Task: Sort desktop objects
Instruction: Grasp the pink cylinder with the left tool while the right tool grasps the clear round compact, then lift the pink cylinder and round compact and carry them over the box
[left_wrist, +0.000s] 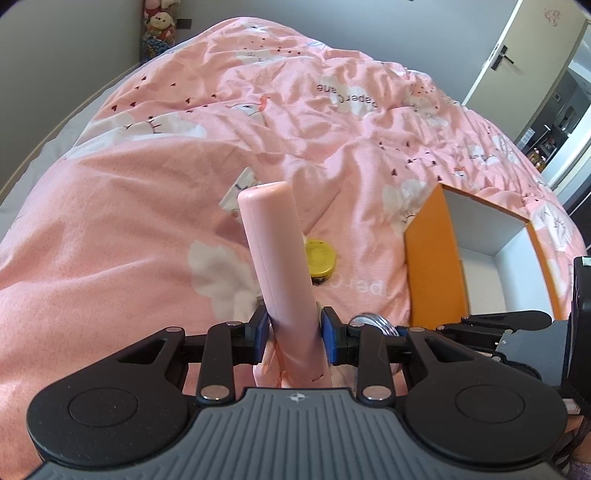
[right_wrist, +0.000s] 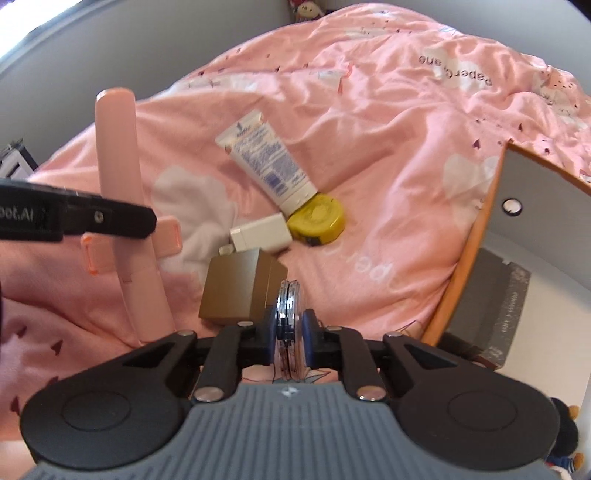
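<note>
Left wrist view first: the left gripper (left_wrist: 293, 328) sits low in the centre of the frame, its blue pads pinching a long pink folding tool (left_wrist: 275, 254) near its lower end, so the pink bar stands up the middle of the picture. Partly hidden behind that bar, at centre, lies a yellow tape measure (left_wrist: 320, 261) on the pink quilt (left_wrist: 129, 206), and a corner of a white tube (left_wrist: 240, 190) peeps out just to the upper left of the bar's tip. At the right side, the orange box (left_wrist: 430, 266) stands open, white inside. Just right of the left claw's right pad, a shiny metal disc (left_wrist: 373, 322) shows edge-on, with the black arm of the other gripper along the right edge.

Over to the right wrist view: the right gripper (right_wrist: 290, 332) at lower centre is pressed together on that metal disc, which stands on edge between the pads. Just behind it to the left is a brown box (right_wrist: 236, 291), then a white charger block (right_wrist: 262, 234), the yellow tape measure at centre, and the white tube leaning onto the tape measure's top. At the left of the frame the pink tool rises tall, crossed by the left gripper's black finger. The orange box fills the right edge, with a grey block (right_wrist: 491, 306) lying inside it.
</note>
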